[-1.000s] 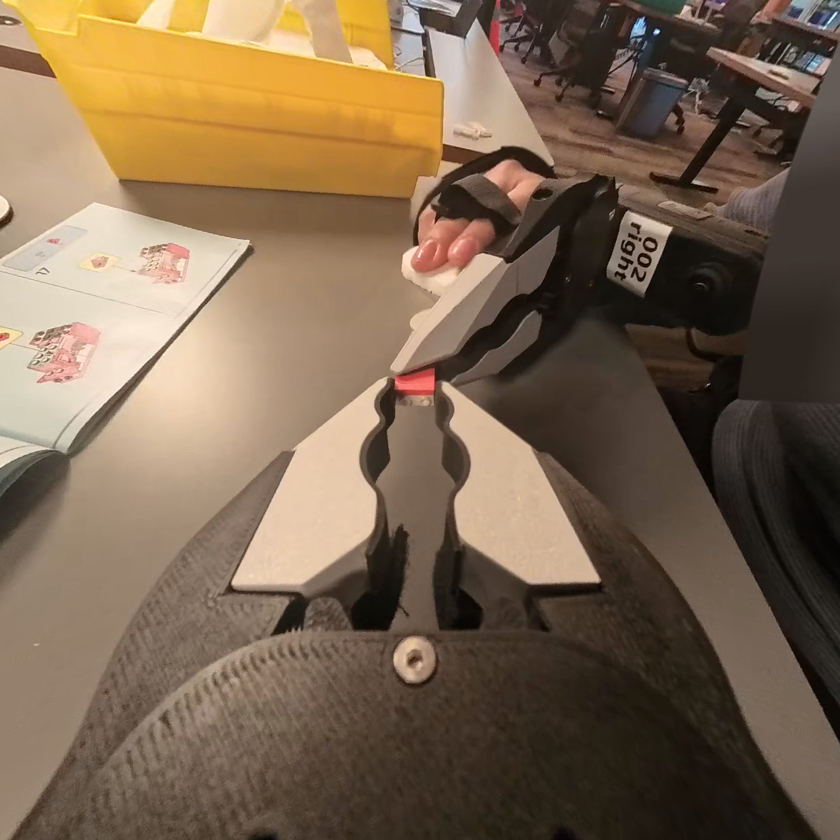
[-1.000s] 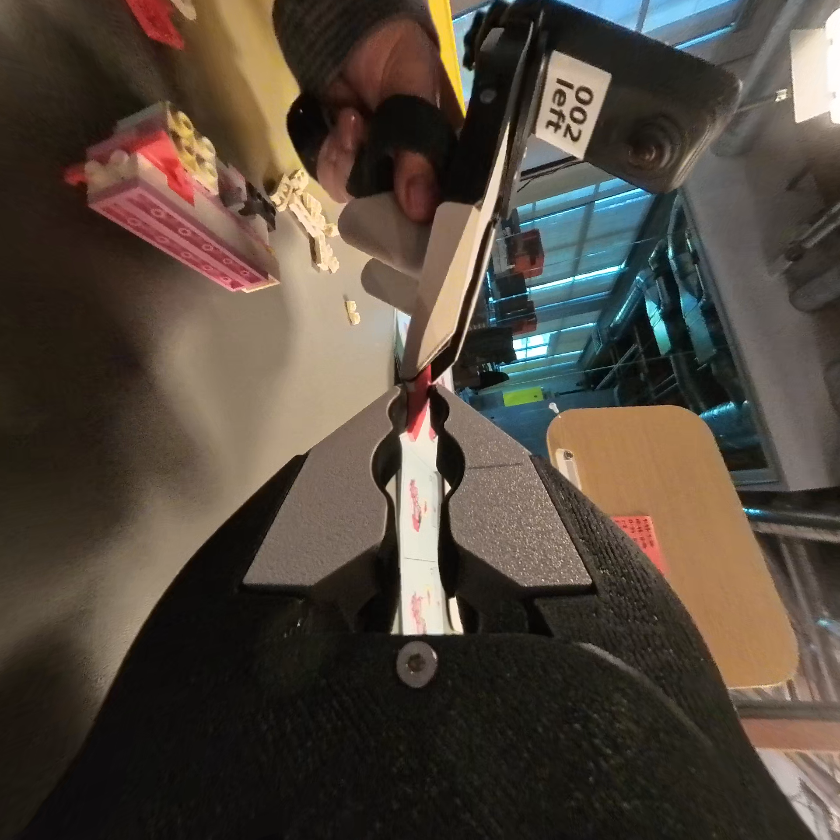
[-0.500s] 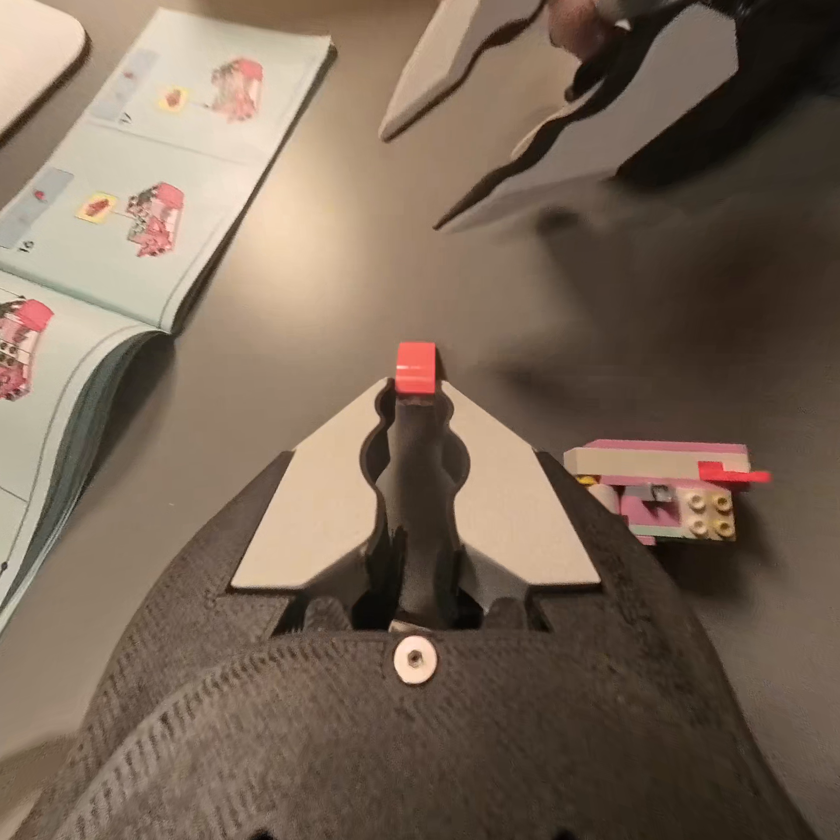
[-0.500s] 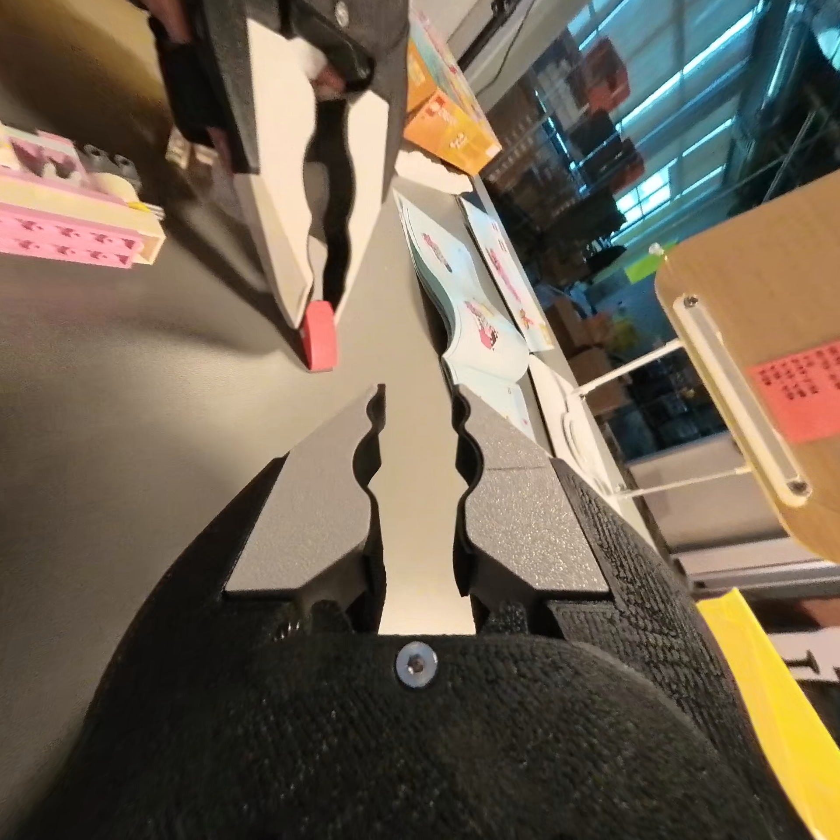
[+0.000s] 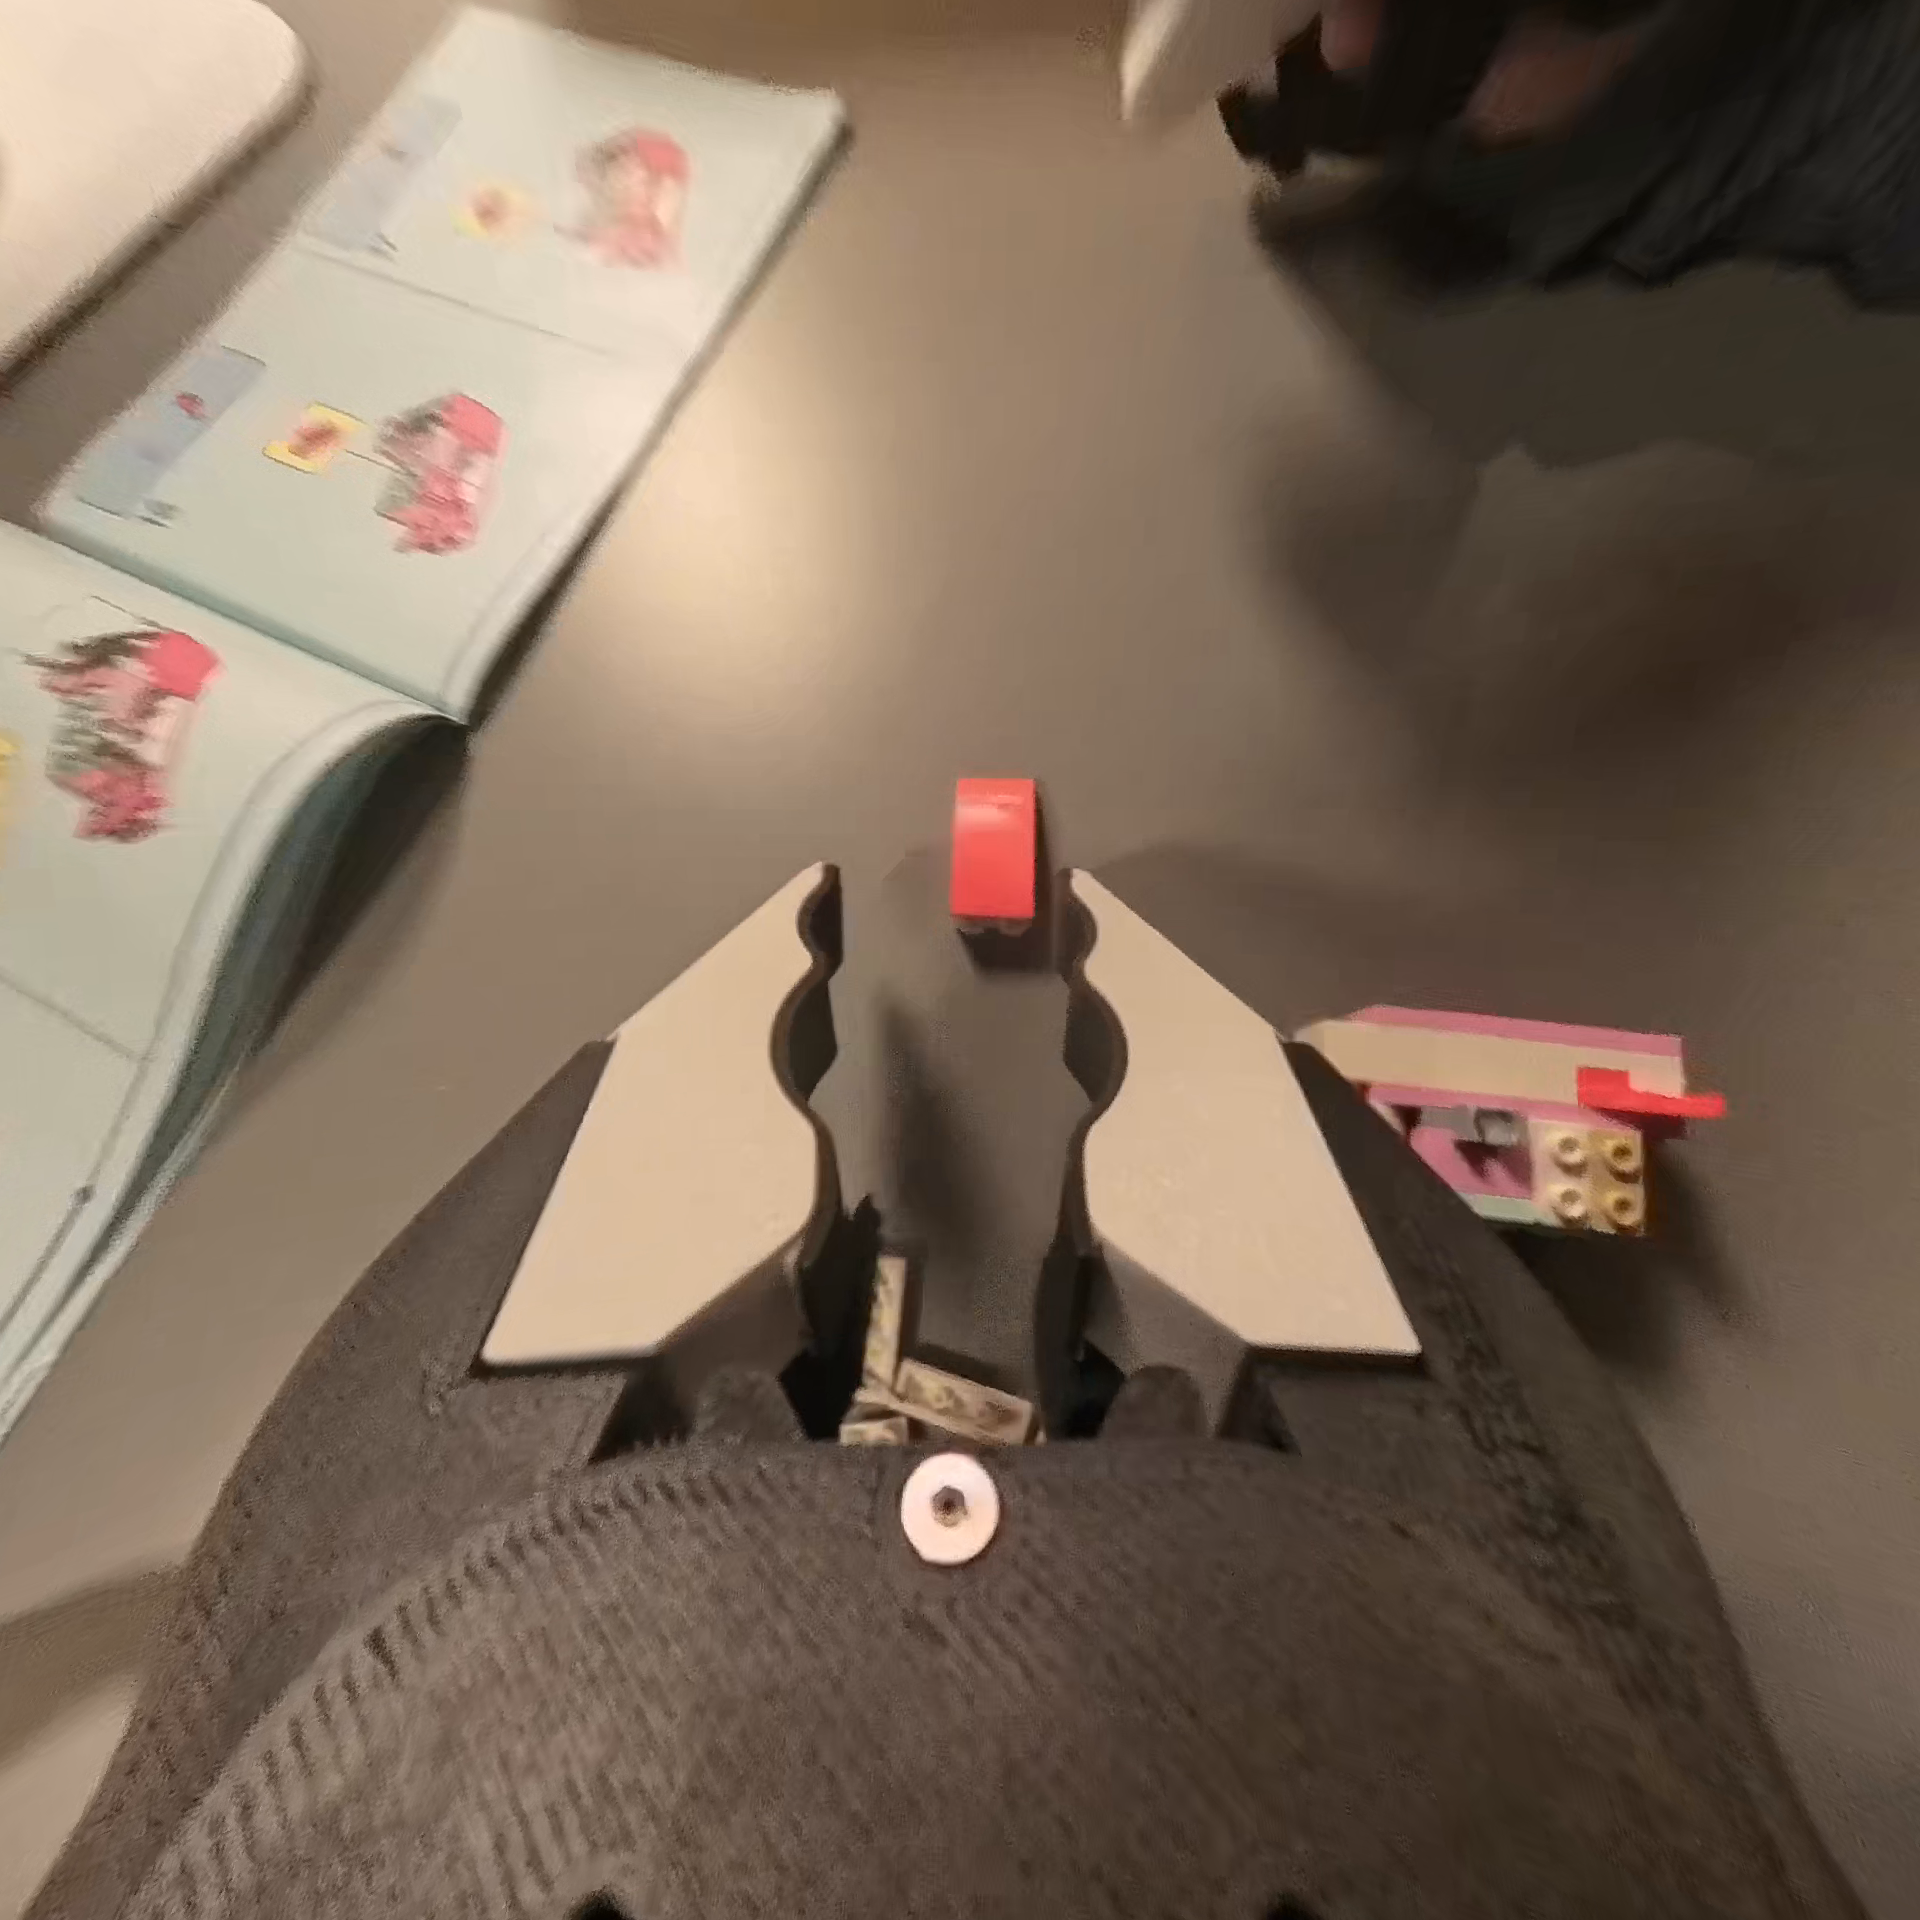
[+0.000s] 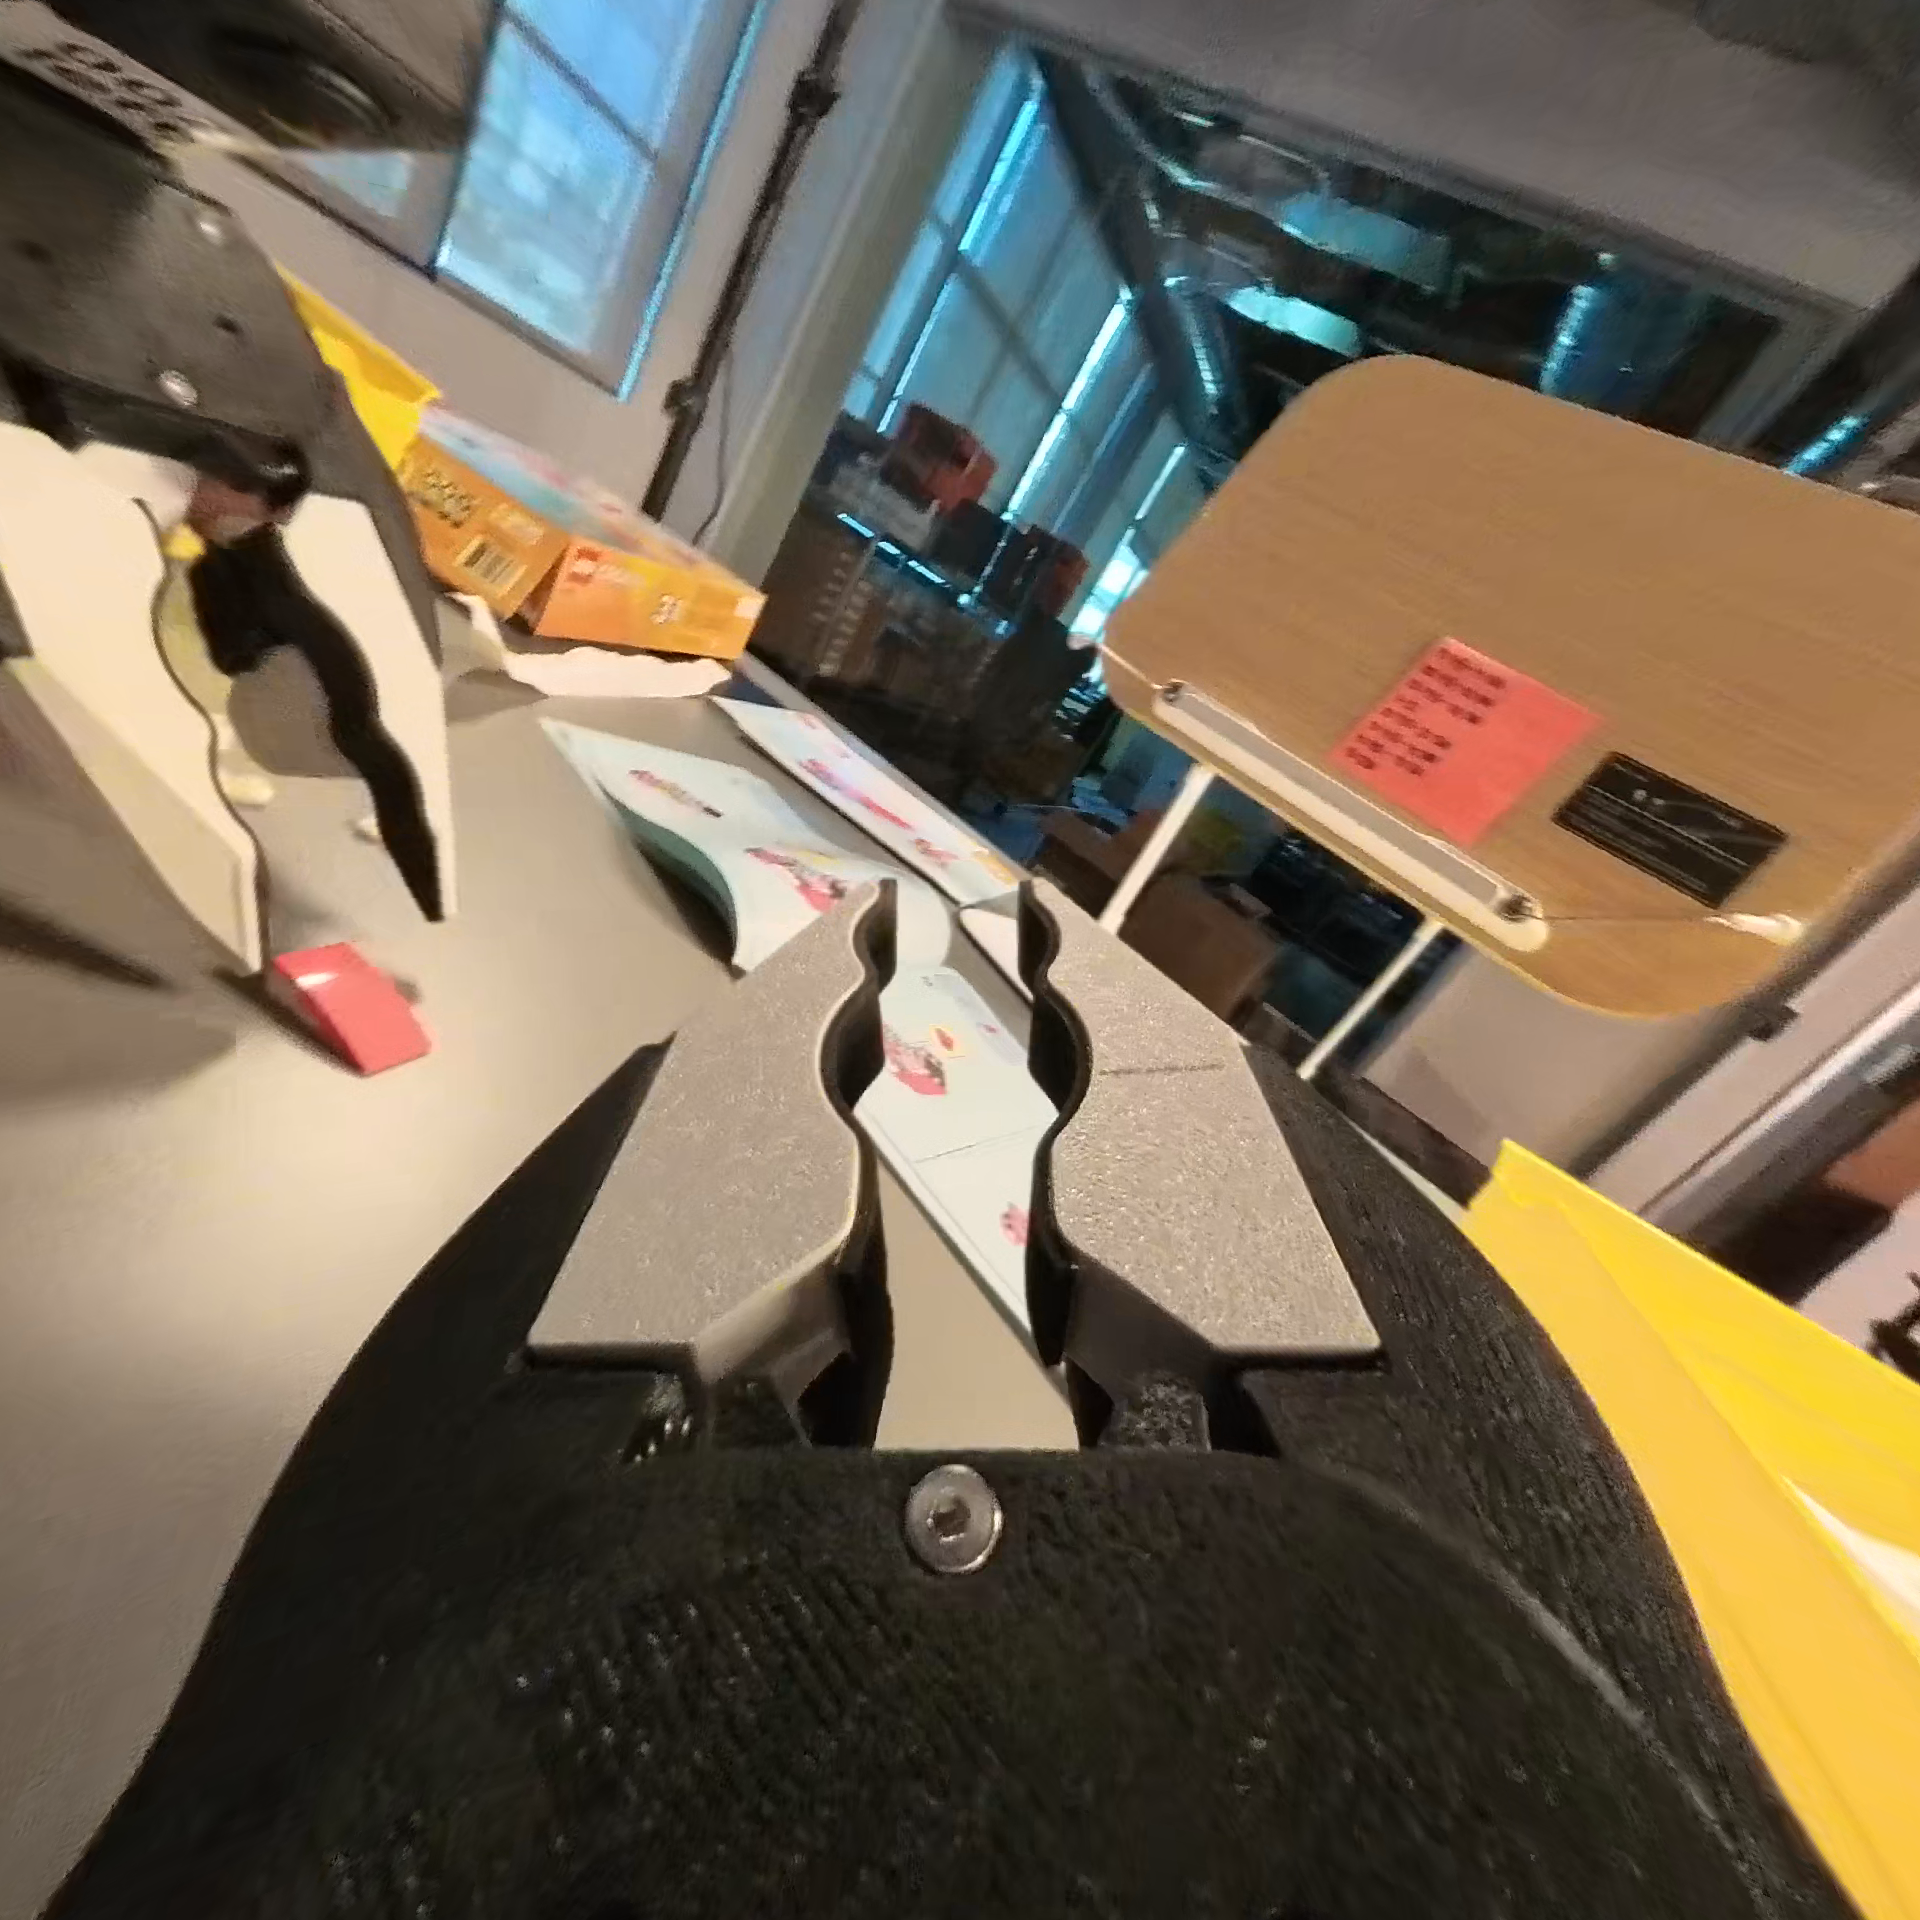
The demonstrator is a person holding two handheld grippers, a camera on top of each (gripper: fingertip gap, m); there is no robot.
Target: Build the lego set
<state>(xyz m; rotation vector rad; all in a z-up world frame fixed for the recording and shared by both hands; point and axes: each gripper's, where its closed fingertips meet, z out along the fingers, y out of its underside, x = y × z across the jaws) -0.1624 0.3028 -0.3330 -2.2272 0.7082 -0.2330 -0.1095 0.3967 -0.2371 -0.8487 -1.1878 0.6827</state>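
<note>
Left wrist view looks down on the grey table [image 5: 1039, 520], where the left tongs [image 5: 951, 883] stand spread with a small red brick [image 5: 995, 862] lying on the table between their tips, nearer the right-hand finger; neither pad presses on it and a gap shows on its left side. Just right of these tongs sits a pink and tan brick build [image 5: 1496, 1112] with a red piece at its end. An open booklet [image 5: 416, 416] lies toward the table's left edge. A few small tan bricks [image 5: 935, 1403] show between the bases of the fingers. At the top right corner the right tongs appear only as a blur. In the right wrist view, the right tongs [image 6: 956, 904] are parted with nothing between the pads, raised above the table, the booklet [image 6: 727, 831] beyond them. To their left the red brick [image 6: 348, 1003] rests on the table under the pale fingers [image 6: 125, 665] of the left tongs. An orange box [image 6: 623, 592] lies farther back, and a yellow bin [image 6: 1714, 1403] stands at the right.
</note>
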